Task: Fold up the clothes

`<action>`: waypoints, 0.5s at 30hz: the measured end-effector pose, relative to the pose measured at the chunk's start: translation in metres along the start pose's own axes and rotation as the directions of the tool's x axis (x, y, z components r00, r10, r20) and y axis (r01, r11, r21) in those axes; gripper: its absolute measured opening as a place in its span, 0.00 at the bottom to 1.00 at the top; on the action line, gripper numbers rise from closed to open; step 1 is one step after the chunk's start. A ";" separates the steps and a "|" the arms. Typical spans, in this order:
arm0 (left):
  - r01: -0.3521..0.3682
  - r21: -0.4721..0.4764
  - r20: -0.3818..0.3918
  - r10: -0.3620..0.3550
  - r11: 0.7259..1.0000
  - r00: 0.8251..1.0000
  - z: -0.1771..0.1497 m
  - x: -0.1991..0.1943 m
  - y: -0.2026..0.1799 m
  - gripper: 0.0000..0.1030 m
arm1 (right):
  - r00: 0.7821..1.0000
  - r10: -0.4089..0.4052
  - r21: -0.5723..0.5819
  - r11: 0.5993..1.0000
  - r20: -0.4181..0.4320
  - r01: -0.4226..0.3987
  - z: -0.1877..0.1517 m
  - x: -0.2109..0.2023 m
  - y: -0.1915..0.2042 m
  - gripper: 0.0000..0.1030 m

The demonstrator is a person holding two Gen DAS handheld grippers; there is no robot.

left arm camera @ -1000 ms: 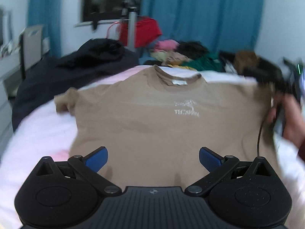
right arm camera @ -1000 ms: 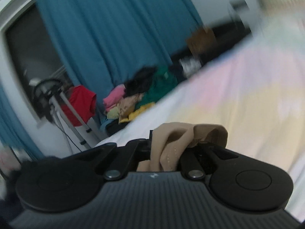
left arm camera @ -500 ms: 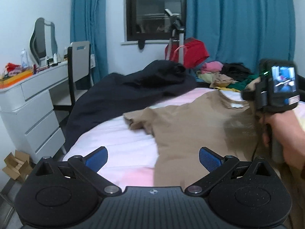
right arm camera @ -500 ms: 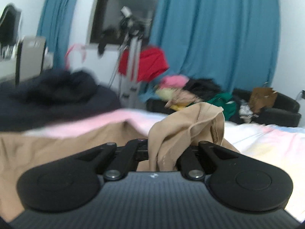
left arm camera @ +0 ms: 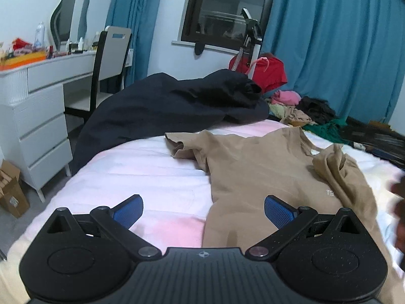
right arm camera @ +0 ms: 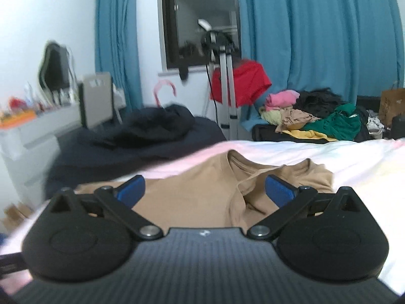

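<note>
A tan T-shirt (left arm camera: pixel 253 172) lies on the white and pink bed (left arm camera: pixel 157 174), front up, with its right sleeve folded in over the chest (left arm camera: pixel 331 167). Its left sleeve (left arm camera: pixel 177 144) lies crumpled out to the side. My left gripper (left arm camera: pixel 203 209) is open and empty, held above the shirt's lower left edge. In the right wrist view the shirt (right arm camera: pixel 192 192) lies just ahead, collar facing me. My right gripper (right arm camera: pixel 205 187) is open and empty above the shirt.
A dark navy garment pile (left arm camera: pixel 177 103) covers the bed's far left. A white dresser (left arm camera: pixel 33 116) and a chair (left arm camera: pixel 111 58) stand at the left. A heap of mixed clothes (right arm camera: pixel 314 116) and a tripod with a red garment (right arm camera: pixel 238 83) stand by the blue curtains.
My right gripper let go of the tan sleeve, which now lies folded over the shirt's chest, and pulled back. My left gripper swung left and stayed open.
</note>
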State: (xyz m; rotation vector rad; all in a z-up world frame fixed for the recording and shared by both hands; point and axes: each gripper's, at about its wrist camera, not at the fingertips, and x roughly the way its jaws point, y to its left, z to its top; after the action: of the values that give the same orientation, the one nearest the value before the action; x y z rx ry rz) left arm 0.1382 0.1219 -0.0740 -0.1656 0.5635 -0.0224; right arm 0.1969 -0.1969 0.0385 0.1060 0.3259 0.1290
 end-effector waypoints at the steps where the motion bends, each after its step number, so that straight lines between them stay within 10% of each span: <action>1: 0.007 -0.004 -0.001 -0.007 1.000 1.000 0.000 -0.003 -0.002 0.99 | 1.000 0.007 0.018 1.000 0.006 -0.007 0.000 -0.022 -0.001 1.00; 10: 0.096 0.094 -0.019 -0.094 0.991 0.995 -0.021 -0.057 -0.046 0.98 | 0.998 -0.024 0.192 0.981 0.050 0.014 -0.034 -0.195 -0.028 1.00; 15: 0.287 0.173 -0.123 -0.268 0.942 0.955 -0.044 -0.088 -0.090 0.98 | 0.990 -0.113 0.238 0.967 0.083 0.090 -0.049 -0.246 -0.053 1.00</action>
State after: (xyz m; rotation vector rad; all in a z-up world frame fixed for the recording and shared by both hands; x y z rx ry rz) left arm 0.0424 0.0322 -0.0494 -0.0575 0.6290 -0.3603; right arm -0.0445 -0.2807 0.0628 0.3279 0.2493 -0.0172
